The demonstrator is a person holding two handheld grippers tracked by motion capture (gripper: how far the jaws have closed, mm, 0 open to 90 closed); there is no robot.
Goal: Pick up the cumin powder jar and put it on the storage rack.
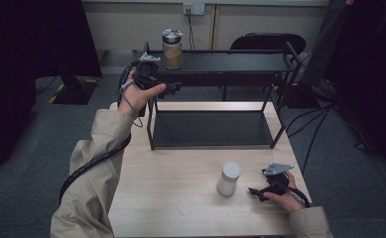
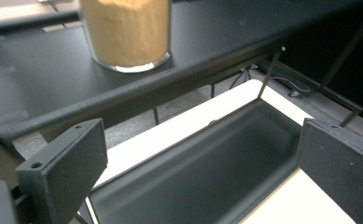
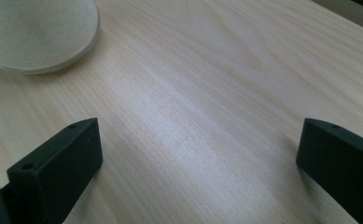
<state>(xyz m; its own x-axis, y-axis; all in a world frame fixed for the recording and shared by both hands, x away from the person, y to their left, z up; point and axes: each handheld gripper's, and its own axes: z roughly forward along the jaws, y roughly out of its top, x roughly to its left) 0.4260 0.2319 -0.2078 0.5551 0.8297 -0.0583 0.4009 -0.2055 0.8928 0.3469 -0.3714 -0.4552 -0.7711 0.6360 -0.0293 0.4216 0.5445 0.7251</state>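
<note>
High view shows the left claw [image 1: 173, 88] raised at the left end of the black two-level rack [image 1: 215, 131], level with the upper shelf [image 1: 230, 62] and just near of the brown jar [image 1: 172, 49] that stands upright on that shelf's left part. Left gripper view looks along its jaws, which stand wide apart with nothing between them; the brown jar [image 2: 125, 32] sits beyond them on the upper shelf [image 2: 44, 79], apart from both jaws, and the lower tray [image 2: 207, 168] of the rack lies below. The right claw [image 1: 258, 192] rests low over the pale wooden counter [image 1: 170, 168] at its near right, held in the person's hand [image 1: 285, 196], with the white jar [image 1: 228, 179] standing upright just to its left, not touching. Right gripper view shows those jaws wide apart too, holding nothing, over bare counter [image 3: 207, 102], with the white jar [image 3: 39, 32] at the upper left, clear of the jaws. A beige sleeve [image 1: 94, 183] covers the left forearm.
</note>
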